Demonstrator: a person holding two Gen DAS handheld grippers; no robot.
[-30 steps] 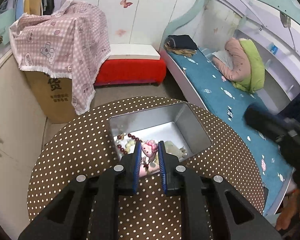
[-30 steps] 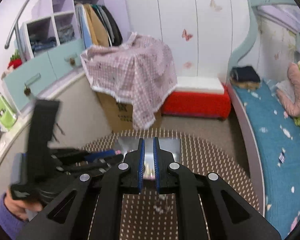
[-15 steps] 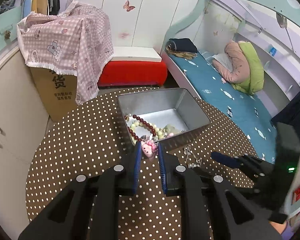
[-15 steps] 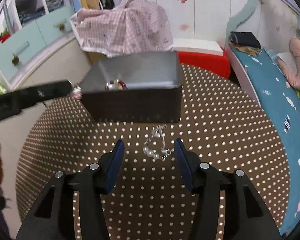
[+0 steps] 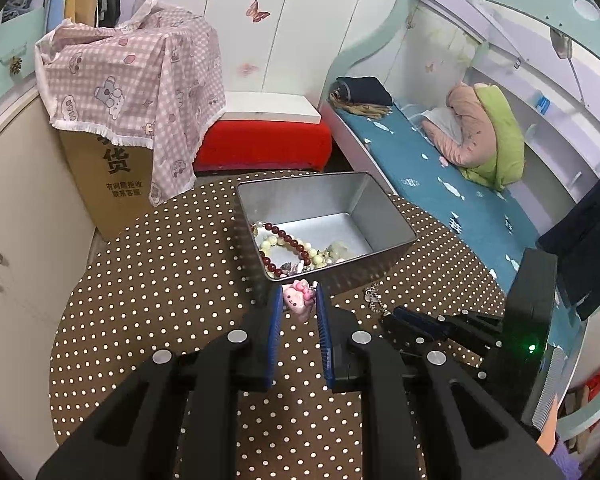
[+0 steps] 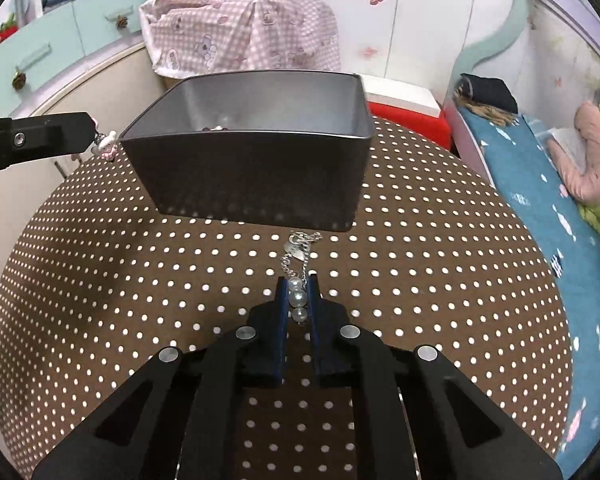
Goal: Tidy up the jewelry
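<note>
Left wrist: left gripper (image 5: pixel 298 306) clamps pink cat charm (image 5: pixel 297 299) just outside grey metal tin (image 5: pixel 384 210).

Right wrist: right gripper (image 6: pixel 298 296), just closed, pinches pearl-and-chain bracelet (image 6: pixel 298 276) on the dotted tablecloth (image 6: pixel 440 280) (round pearls may slip on lifting).

Metal tin (image 6: pixel 256 176) standing mid-counter, blocking the straight path ahead, dotted counter (image 6: pixel 100 280) bare to its left and right, tin's top open from above, cardboard box (image 5: pixel 112 184) beyond the counter's far-left edge
</note>
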